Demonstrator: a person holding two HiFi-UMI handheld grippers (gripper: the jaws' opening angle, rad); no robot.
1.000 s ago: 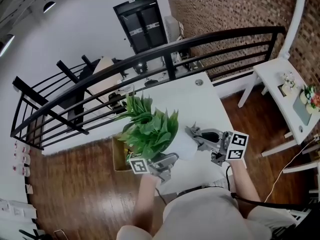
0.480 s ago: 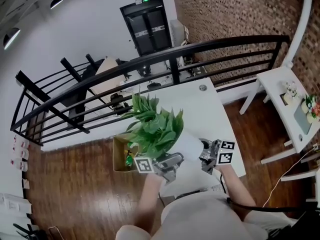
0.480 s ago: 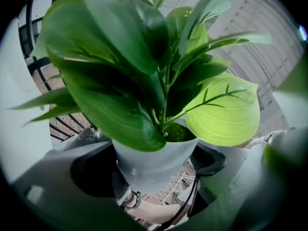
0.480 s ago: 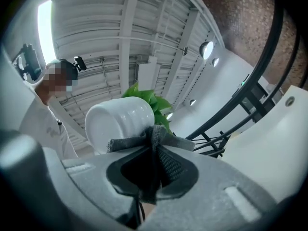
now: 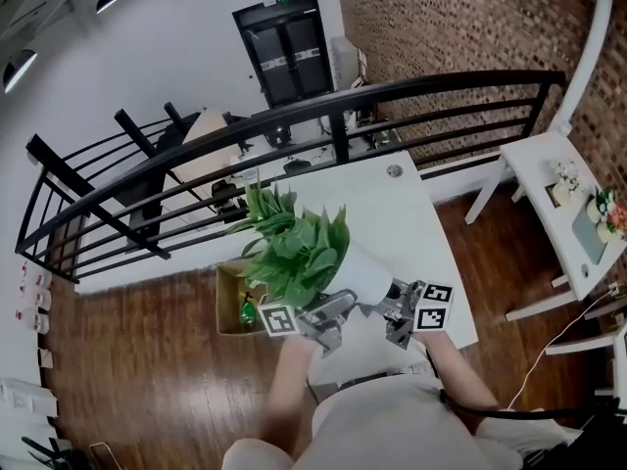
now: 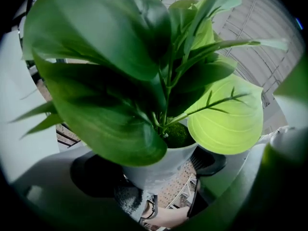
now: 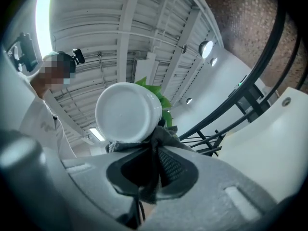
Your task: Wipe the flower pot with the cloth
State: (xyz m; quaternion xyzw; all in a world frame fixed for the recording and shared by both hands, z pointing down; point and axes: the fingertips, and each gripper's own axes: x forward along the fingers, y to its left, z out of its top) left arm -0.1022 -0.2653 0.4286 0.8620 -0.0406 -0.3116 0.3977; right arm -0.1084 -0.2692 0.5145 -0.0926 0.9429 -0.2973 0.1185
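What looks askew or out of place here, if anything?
The white round flower pot with the green leafy plant is tipped on its side above the white table, clamped in the left claw. The right claw holds a grey cloth at its base. No soil spill is visible.

A dark wood floor lies under a white table beside a curved black railing. There is a brick wall to the right and a white wall beyond, with a dark double door. A white side table stands at the right, and lamps glow overhead.
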